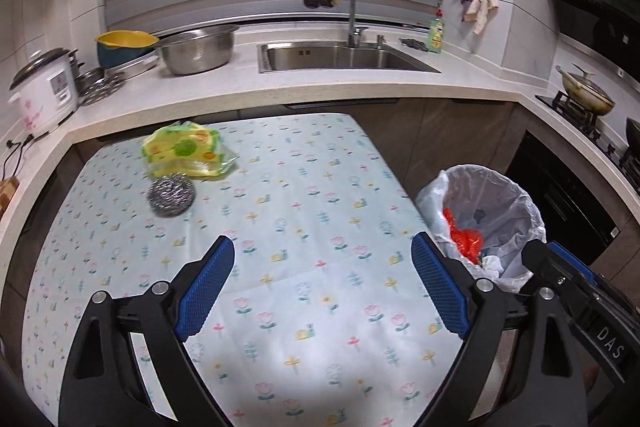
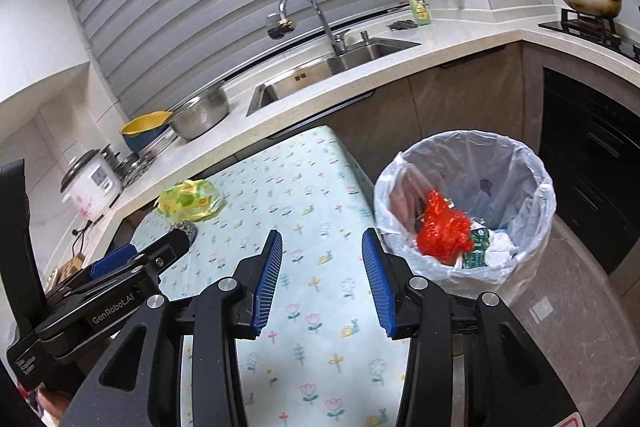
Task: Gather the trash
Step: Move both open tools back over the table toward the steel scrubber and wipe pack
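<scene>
Lying at the far left of the pale flower-printed surface (image 1: 304,195), a yellow-green plastic sponge packet (image 1: 186,149) touches a round steel-wool scourer (image 1: 171,195) just in front of it. The left gripper (image 1: 322,283) hovers over bare cloth, fingers wide and empty. The right gripper (image 2: 322,277) stands narrower, also empty. Right of the surface, a white-lined round bin (image 2: 466,203) holds crumpled red plastic (image 2: 442,229) and paper scraps.

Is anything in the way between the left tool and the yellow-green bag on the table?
Nothing visible blocks it. The left tool is open over bare tablecloth. The steel scrubber sits just in front of the yellow-green bag, slightly to one side.
</scene>
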Motion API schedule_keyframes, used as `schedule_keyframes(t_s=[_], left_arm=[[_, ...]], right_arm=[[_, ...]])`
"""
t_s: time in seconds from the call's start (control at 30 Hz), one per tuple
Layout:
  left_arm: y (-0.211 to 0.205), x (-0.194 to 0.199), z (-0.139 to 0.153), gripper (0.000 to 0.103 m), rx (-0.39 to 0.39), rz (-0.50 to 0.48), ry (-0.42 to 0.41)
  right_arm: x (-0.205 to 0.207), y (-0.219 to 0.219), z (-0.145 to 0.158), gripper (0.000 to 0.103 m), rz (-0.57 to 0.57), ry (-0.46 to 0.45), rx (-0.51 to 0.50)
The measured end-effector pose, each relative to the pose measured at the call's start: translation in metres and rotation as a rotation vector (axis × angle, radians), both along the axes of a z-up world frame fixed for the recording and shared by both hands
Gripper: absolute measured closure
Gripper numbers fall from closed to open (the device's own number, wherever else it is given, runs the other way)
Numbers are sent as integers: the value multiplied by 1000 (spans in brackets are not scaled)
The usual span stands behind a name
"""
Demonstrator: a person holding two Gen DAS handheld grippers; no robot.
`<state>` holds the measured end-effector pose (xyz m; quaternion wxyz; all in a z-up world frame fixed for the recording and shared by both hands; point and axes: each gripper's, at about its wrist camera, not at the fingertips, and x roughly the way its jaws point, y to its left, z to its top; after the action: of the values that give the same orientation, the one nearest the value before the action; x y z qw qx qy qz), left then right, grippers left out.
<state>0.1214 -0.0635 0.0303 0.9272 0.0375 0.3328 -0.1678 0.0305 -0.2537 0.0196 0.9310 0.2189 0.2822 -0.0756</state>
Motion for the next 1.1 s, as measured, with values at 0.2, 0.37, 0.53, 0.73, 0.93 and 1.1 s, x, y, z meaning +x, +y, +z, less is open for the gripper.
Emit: schedule_keyframes(t_s=[0.2, 0.37, 0.53, 0.73, 0.93, 1.1], left_arm=[[35, 5, -1, 17, -15, 64, 14], [57, 10, -7, 17, -24, 101, 34], [78, 15, -13, 17, -30, 129, 46], [98, 25, -17, 17, -45, 158, 62], [119, 36, -24, 17, -54, 190, 78], [137, 47, -31, 16, -55, 215, 90]], right_arm=[[9, 24, 4, 62, 42, 7, -20], [18, 42, 4, 62, 71, 17, -38], [29, 58, 3, 62, 98, 30, -49], [44, 81, 2, 61, 137, 47, -71], [61, 101, 0, 49, 161, 56, -90], [78, 117, -4, 44, 182, 69, -104]])
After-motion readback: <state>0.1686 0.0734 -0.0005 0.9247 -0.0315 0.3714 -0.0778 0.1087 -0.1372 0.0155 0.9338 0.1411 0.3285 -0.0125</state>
